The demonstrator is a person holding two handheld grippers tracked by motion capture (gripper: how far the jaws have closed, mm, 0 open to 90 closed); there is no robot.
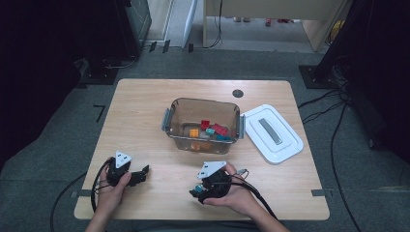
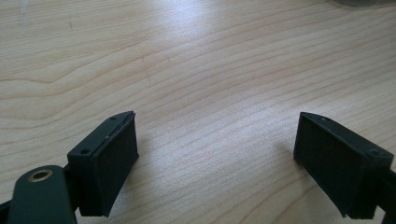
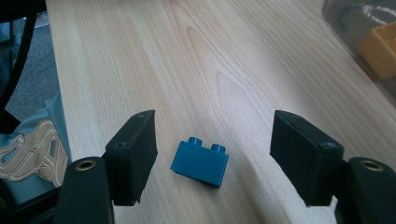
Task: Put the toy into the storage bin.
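Between the right gripper's (image 3: 215, 156) parted jaws, neither pad touching it, a blue brick (image 3: 200, 161) lay tilted on the table (image 3: 196, 60) (near its front edge); closing askew might have tipped it free. Left gripper (image 2: 215, 161) sat open, empty. No legible writing appeared anywhere.
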